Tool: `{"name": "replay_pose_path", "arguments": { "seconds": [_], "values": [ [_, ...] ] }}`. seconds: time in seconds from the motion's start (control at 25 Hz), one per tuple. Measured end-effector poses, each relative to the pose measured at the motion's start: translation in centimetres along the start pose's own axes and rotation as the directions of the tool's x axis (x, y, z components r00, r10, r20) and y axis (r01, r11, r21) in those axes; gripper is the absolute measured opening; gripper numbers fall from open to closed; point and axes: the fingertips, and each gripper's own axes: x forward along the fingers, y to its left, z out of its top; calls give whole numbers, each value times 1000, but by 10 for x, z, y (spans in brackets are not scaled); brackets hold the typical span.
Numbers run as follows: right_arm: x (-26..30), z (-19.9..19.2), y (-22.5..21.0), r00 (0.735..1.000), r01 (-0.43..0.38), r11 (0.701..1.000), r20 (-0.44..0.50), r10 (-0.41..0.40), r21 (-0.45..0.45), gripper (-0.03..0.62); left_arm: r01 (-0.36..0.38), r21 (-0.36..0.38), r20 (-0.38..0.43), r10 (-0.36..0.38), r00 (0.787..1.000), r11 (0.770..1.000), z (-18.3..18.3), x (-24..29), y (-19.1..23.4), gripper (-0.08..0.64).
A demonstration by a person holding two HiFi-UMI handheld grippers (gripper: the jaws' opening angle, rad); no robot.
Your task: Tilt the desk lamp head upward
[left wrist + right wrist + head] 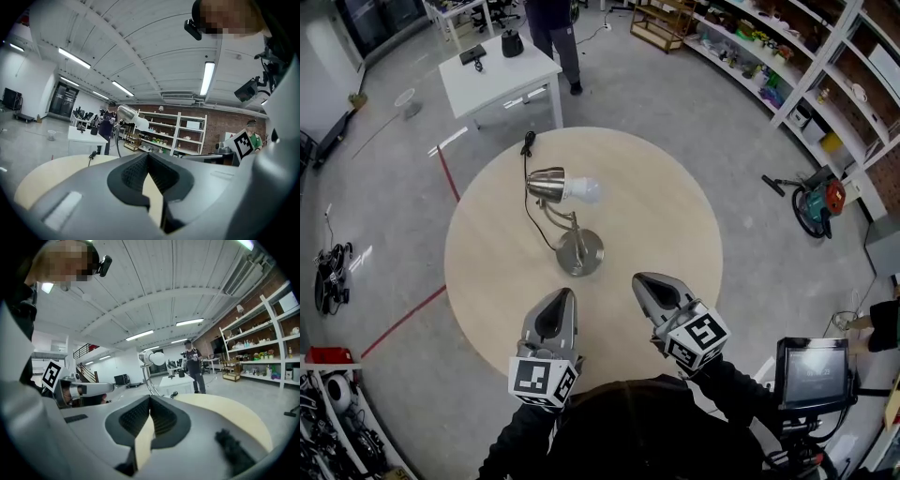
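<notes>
Desk lamp stands mid round table, bulb end pointing right in head view. Left gripper and right gripper both have jaws together with nothing in them. Both sit near the lamp base, not touching it.

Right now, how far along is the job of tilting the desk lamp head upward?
Done: nothing yet. The desk lamp stands untouched in the middle of the round table, and its lamp head looks about level. In hand: nothing. The left gripper and right gripper are both shut and empty, over the table's near side, apart from the lamp. Left: reach the head, grip it, tilt it up.
</notes>
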Motion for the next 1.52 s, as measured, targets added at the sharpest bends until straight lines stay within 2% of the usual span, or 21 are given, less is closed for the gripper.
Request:
{"name": "replay_pose_path", "arguments": {
  "seconds": [0.16,0.6,1.52],
  "values": [
    [0,1,11,1000,-26,999,5,26,23,6,9,-7,-5,-9,1000,1000,-1,-1,-3,6],
    [0,5,16,1000,-27,999,4,27,-25,6,28,-6,-27,-28,999,1000,-9,0,-7,6],
    [1,4,20,999,-37,999,12,38,-26,6,27,-14,-38,-27,999,1000,-13,0,-6,6]
  ]
}}
